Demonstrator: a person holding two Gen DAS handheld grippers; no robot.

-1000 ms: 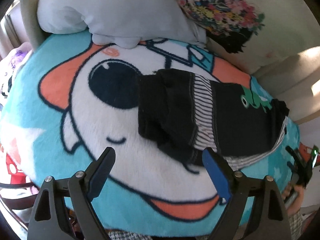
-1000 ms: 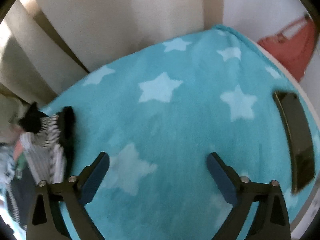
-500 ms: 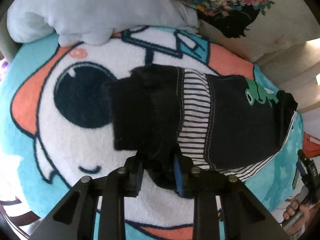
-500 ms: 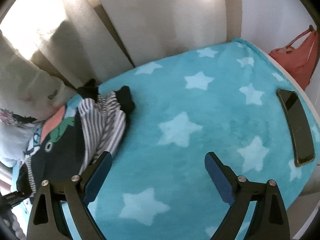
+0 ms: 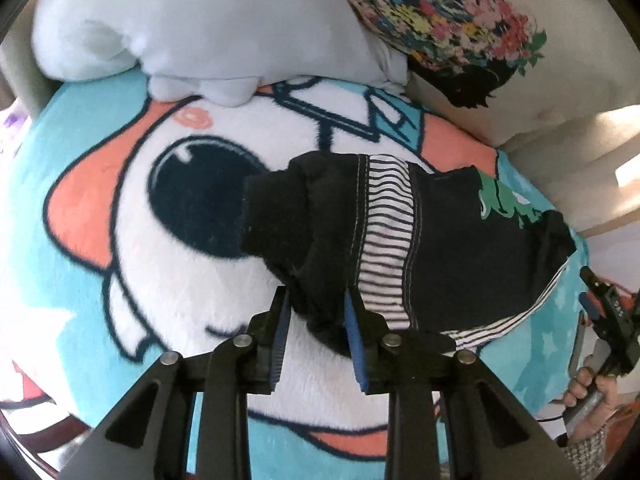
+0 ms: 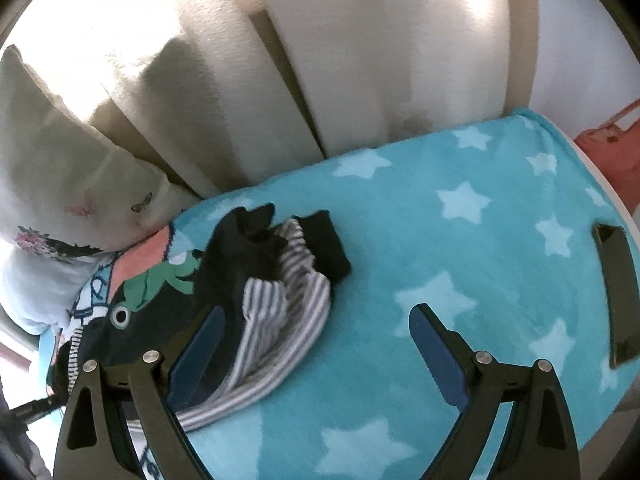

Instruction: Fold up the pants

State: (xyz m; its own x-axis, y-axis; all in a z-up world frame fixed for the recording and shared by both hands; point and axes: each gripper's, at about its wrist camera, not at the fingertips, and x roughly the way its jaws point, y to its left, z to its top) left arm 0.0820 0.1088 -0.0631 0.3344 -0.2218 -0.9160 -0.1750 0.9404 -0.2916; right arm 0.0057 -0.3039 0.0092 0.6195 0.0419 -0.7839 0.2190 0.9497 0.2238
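The dark pants [image 5: 460, 248] lie on the turquoise blanket [image 5: 68, 128], and the left claw [image 5: 316, 312] is clenched on their black near edge beside the striped panel. The right claw [image 6: 316, 328] hangs released over the blanket, its left finger over the pants' striped end. Only the right view shows the phone [image 6: 614, 296] on the blanket and the curtain [image 6: 280, 60] behind.
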